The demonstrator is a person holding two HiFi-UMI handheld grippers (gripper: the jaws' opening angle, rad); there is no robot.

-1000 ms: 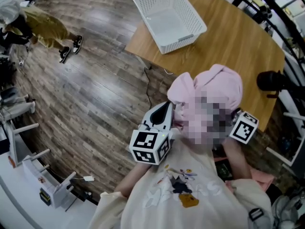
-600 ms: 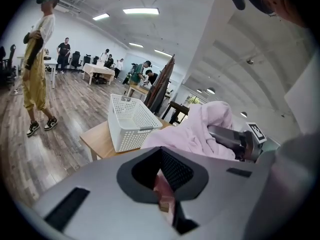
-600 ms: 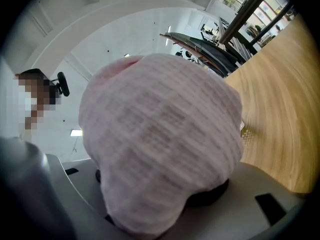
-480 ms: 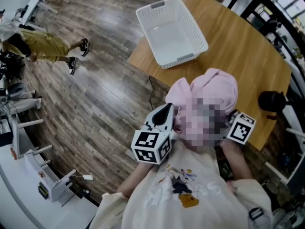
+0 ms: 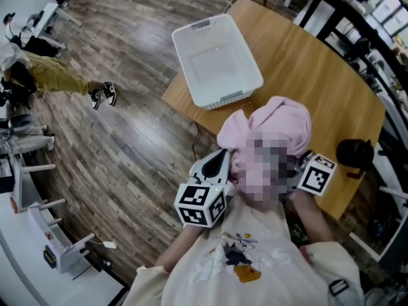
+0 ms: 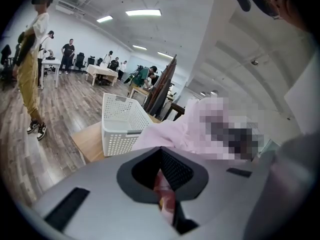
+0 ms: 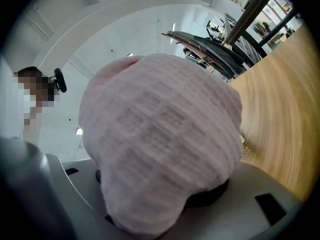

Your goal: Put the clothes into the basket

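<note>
A bundled pink garment [image 5: 280, 123] hangs in the air between my two grippers, over the near edge of the wooden table [image 5: 319, 69]. My left gripper [image 5: 220, 157] is shut on a fold of it; in the left gripper view a pink strip [image 6: 164, 194] is pinched between the jaws. My right gripper [image 5: 305, 161] is shut on the thick part of the bundle [image 7: 160, 134], which hides its jaws. The white perforated basket [image 5: 220, 101] stands empty on the table's far left corner, beyond the bundle, and shows as well in the left gripper view [image 6: 122, 126].
A person in yellow trousers [image 5: 51, 81] walks on the wooden floor at the far left. A black round object [image 5: 354, 153] sits at the table's right edge. White equipment [image 5: 57, 250] stands at the lower left. A cable [image 5: 196, 139] trails under the table.
The bundle and both grippers have come closer to the basket, which now sits lower in the head view. The person at the left has walked on.
</note>
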